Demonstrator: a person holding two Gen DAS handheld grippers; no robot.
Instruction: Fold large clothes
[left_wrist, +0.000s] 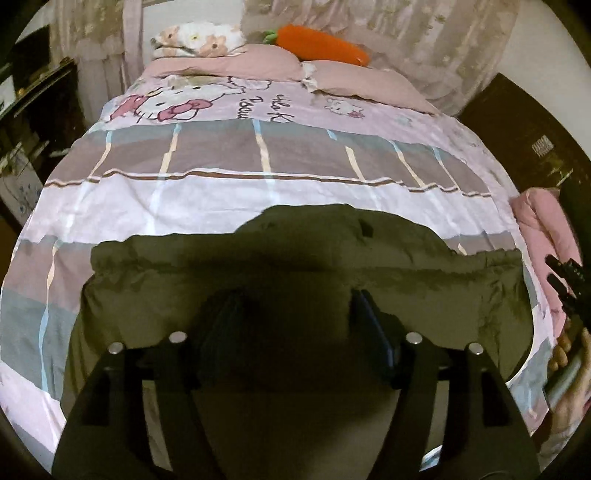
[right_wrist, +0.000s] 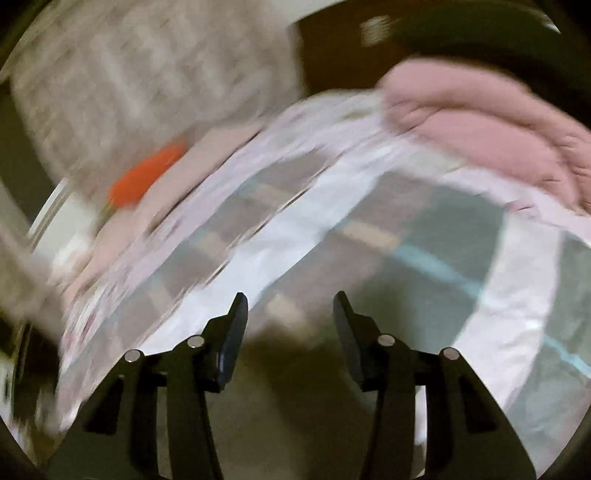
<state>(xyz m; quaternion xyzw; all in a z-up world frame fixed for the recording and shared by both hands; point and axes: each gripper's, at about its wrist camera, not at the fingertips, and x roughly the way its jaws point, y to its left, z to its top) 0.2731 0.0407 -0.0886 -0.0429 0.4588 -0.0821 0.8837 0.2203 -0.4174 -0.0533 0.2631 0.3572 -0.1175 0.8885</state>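
Note:
A large olive-green padded garment (left_wrist: 424, 291) lies spread on the bed's near end, its hood or collar pointing toward the pillows. My left gripper (left_wrist: 291, 314) hovers just above its middle, open and empty, casting a dark shadow on it. My right gripper (right_wrist: 290, 314) is open and empty over the bedcover; its view is motion-blurred, and a patch of olive cloth (right_wrist: 295, 332) shows between the fingers. The right gripper also shows at the right edge of the left wrist view (left_wrist: 569, 280), held in a hand.
The bed has a pink, grey and white Hello Kitty cover (left_wrist: 258, 192). Pink pillows (left_wrist: 236, 62), an orange carrot plush (left_wrist: 321, 44) and a floral plush lie at the head. A folded pink garment (left_wrist: 546, 229) (right_wrist: 480, 125) sits at the right edge. Dark furniture flanks both sides.

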